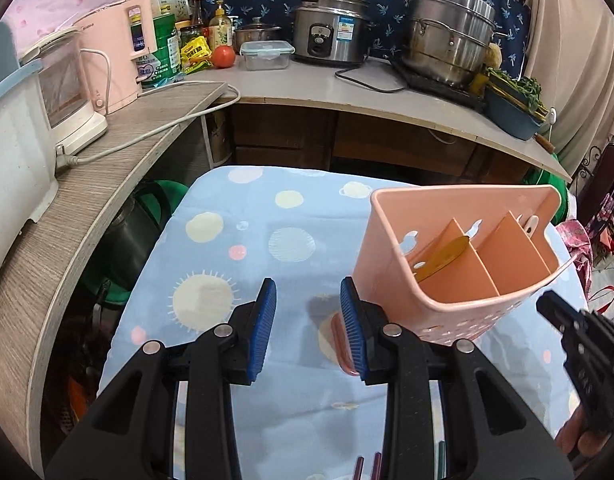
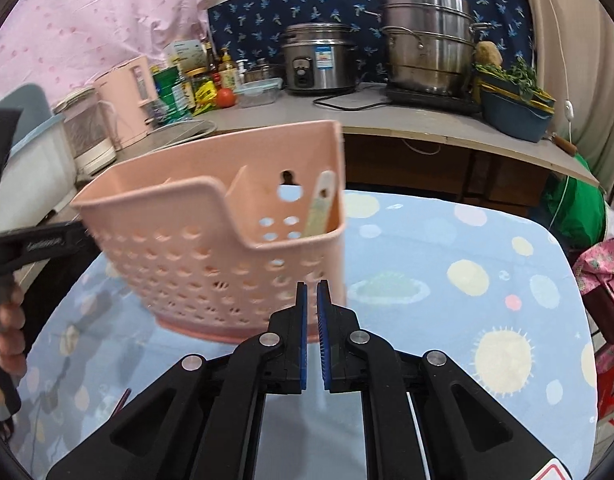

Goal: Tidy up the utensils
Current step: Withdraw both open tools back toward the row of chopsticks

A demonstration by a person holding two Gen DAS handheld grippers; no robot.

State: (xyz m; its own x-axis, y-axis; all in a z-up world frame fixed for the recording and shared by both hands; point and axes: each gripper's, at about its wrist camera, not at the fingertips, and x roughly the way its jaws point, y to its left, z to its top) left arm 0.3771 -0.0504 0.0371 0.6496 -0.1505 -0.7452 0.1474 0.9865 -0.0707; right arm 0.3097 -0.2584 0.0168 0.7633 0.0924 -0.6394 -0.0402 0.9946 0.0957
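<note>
A pink perforated utensil caddy (image 1: 463,264) with inner dividers stands on the blue patterned tablecloth (image 1: 247,248). A yellow-brown utensil (image 1: 447,258) leans in its left compartment; a pale green and white utensil handle (image 2: 321,208) shows in its right compartment in the right wrist view, where the caddy (image 2: 211,248) is blurred. My left gripper (image 1: 308,328) is open and empty, just left of the caddy's base. My right gripper (image 2: 311,332) is nearly shut with a thin gap, nothing between its pads, in front of the caddy. Thin stick ends (image 1: 367,468) show at the bottom edge.
A counter (image 1: 307,84) behind the table holds a rice cooker (image 1: 331,26), a steel steamer pot (image 1: 451,28), a pink kettle (image 1: 119,52), jars, a tomato and a food box. A wooden shelf (image 1: 67,200) runs along the left. A green bag (image 2: 575,208) sits at the right.
</note>
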